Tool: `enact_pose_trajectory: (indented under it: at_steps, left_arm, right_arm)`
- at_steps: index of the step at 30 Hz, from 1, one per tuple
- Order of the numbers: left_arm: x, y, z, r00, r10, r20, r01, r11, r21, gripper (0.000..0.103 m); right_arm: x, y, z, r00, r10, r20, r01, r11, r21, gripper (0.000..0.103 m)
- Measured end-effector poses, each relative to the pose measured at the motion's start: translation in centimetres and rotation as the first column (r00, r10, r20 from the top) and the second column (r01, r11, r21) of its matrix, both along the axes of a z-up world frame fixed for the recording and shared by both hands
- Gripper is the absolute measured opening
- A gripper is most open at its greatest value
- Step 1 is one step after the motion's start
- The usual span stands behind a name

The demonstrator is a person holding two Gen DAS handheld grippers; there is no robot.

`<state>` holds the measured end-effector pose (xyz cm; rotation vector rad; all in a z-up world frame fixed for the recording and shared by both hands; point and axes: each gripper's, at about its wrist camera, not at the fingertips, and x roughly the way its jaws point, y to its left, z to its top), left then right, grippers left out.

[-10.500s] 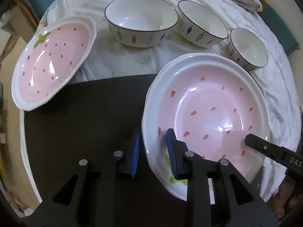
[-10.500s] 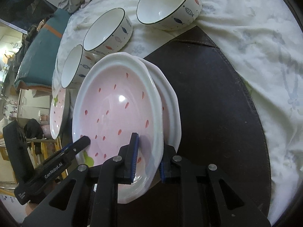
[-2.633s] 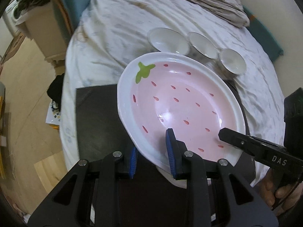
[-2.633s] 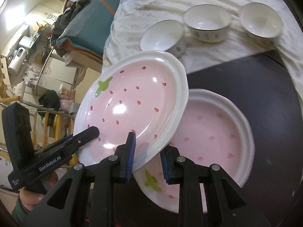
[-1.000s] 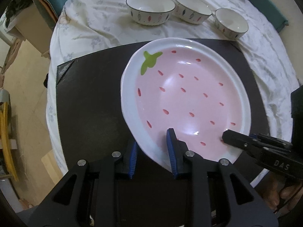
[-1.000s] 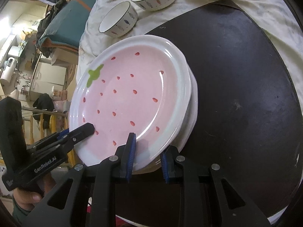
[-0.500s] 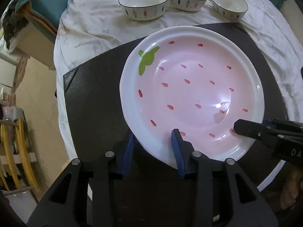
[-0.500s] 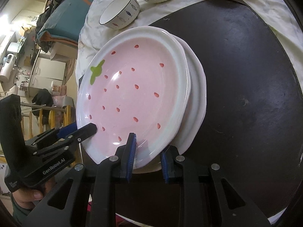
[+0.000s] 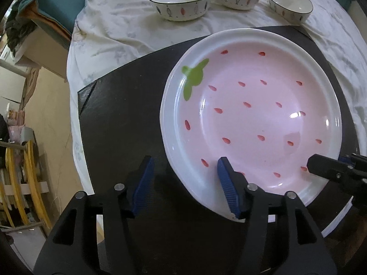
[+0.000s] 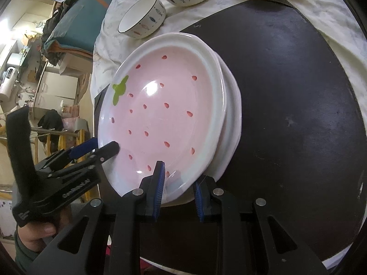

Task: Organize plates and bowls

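Note:
A pink strawberry plate (image 9: 252,119) lies stacked on a second strawberry plate (image 10: 234,114) on the dark mat (image 9: 128,114). My left gripper (image 9: 183,183) is open, its jaws spread wide on either side of the top plate's near rim. My right gripper (image 10: 179,183) straddles the rim of the stacked plates with a small gap; its jaws are partly apart. The right gripper shows in the left wrist view (image 9: 330,169), the left gripper in the right wrist view (image 10: 91,151). Three white fish-pattern bowls (image 9: 181,0) stand in a row beyond the mat.
The mat (image 10: 298,91) lies on a round table under a white cloth (image 9: 128,29). Bowls (image 10: 142,16) sit on the cloth past the mat's far edge. The table's left edge drops to the floor, with yellow chair frames (image 9: 27,178) below.
The top plate came down onto the lower plate. My left gripper's jaws spread apart and let go of the rim. My right gripper's jaws loosened a little.

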<state>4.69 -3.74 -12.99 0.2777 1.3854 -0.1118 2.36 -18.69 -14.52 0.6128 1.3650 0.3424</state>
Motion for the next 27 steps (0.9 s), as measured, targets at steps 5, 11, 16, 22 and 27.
enact_pose_trajectory:
  at_steps: [5,11,16,22,27]
  left_arm:
    - [0.1,0.3,-0.1,1.000,0.016,-0.008,-0.016,1.000,-0.011,0.055]
    - [-0.1,0.1,-0.2,1.000,-0.011,-0.001,0.011,1.000,-0.005,0.059]
    - [-0.1,0.1,-0.6,1.000,-0.009,-0.009,0.009,1.000,0.006,0.059]
    - [-0.2,0.1,-0.6,1.000,0.001,-0.005,-0.001,1.000,0.009,0.060]
    - [-0.3,0.4,-0.6,0.998,0.044,-0.041,-0.046,0.998,-0.053,0.059]
  right_arm:
    - [0.0,-0.2,0.0,1.000,0.001,-0.011,-0.001,1.000,0.003,0.025]
    - [-0.1,-0.9,0.4,1.000,-0.003,-0.026,0.003,1.000,0.022,0.025]
    - [-0.6,-1.9,0.7,0.999,-0.020,-0.035,0.021,0.999,0.025,0.025]
    - [-0.8,-3.7,1.3,0.998,-0.060,-0.020,0.059,0.998,-0.023,0.025]
    - [-0.5,-4.6,2.1,0.994,-0.105,0.031,0.107,0.992,-0.069,0.029]
